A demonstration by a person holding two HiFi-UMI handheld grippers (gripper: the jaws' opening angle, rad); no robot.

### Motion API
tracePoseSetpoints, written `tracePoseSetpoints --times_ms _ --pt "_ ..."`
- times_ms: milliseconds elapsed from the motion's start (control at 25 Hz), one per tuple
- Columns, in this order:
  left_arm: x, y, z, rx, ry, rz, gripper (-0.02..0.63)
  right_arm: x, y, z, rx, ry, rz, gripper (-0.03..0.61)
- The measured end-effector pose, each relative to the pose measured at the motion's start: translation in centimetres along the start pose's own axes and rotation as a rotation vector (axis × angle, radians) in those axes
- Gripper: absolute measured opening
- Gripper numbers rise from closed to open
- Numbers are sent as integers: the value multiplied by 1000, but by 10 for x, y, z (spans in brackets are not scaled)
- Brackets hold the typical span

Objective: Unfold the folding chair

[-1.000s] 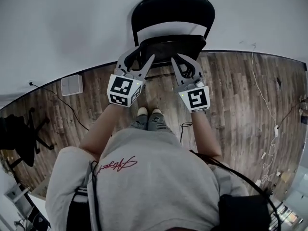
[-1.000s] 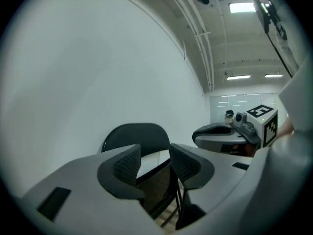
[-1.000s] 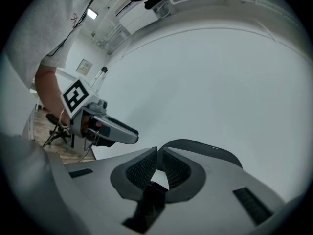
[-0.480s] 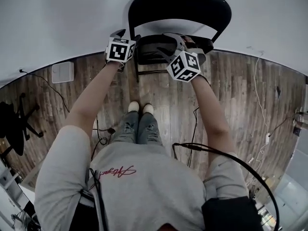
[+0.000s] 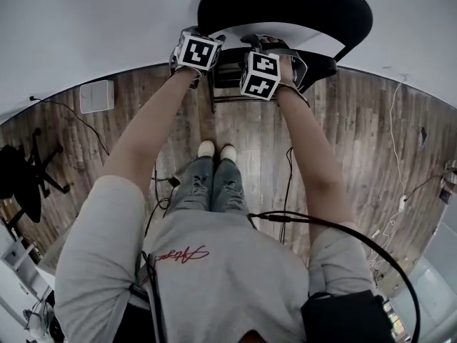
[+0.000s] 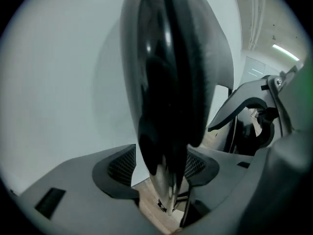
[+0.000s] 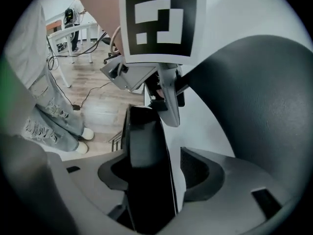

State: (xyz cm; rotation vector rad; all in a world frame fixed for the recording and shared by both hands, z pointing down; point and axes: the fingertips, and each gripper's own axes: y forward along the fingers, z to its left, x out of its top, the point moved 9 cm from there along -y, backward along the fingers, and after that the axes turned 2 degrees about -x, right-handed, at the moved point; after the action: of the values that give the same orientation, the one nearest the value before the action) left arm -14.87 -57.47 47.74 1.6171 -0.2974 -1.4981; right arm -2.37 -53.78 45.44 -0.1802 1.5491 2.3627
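Looks like the grab-it stage to me. The folding chair [image 5: 285,2] is stood up against the white wall [image 5: 107,20], and the person has both tools down on it, but nothing is clamped yet. The left claw [image 6: 160,164] has just been opening and sits spread, with a black edge of the chair running up between its pads. Honestly can't tell if that's the seat's side or the frame, the view is too close and dark. The right claw [image 7: 155,173] has just been opening too. It's spread around the edge of the seat [image 7: 146,146], and a sliver of wall shows between the panel and one pad, so no pinch there. Both claws come at the chair from the side facing away from the wall. The chair's long axis runs up the wall, from the wood floor [image 5: 343,134] to the rounded backrest [image 7: 259,92], and its front faces out from the wall toward the person. Next move, I reckon: squeeze both claws shut for a proper hold, then one steadies the chair while the other swings the seat's front edge down and away from the wall. It'll need a firm pinch, that panel looks slick.
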Motion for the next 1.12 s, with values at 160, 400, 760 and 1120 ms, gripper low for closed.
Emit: tracePoseSetpoints --times_ms 160,400,760,1120 --pt "0 7 -1 11 70 18 117 0 14 0 2 10 4 231" --pt "-2 2 -2 -33 -18 -57 31 6 11 5 58 -44 32 141" --pt "-7 -1 -9 -9 65 -111 55 7 -17 50 -31 -49 26 133" --pt "-35 -12 -8 44 31 -243 245 5 -37 102 -148 -73 31 133"
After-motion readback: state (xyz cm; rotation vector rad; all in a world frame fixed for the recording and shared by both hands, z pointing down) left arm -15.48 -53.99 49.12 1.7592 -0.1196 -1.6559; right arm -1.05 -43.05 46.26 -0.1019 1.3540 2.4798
